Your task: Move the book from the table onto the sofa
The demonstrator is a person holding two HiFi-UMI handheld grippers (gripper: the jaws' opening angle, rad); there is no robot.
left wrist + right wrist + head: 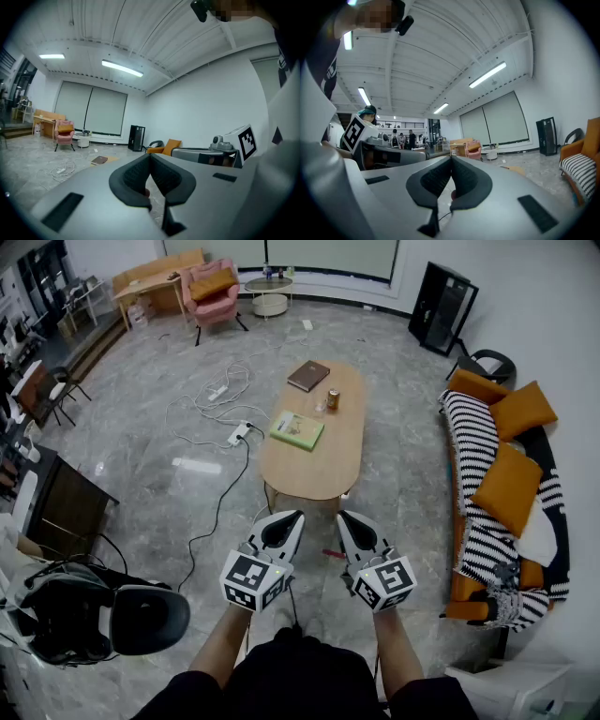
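Note:
An oval wooden table [319, 465] stands ahead of me. On it lie a green book [296, 429] near the middle and a brown book [308, 376] at the far end; the brown book [99, 160] also shows in the left gripper view. The striped sofa [487, 474] with orange cushions runs along the right wall, and its end [581, 171] shows in the right gripper view. My left gripper [287, 518] and right gripper [350, 520] hover side by side short of the table's near end. Both are shut and hold nothing, with the pads [161, 176] [464, 176] meeting.
A can [333, 399] and a small glass [321, 406] stand between the books. White cables and a power strip [236, 434] lie on the floor left of the table. A dark cabinet [61, 507] and a headset [103, 615] are at the lower left.

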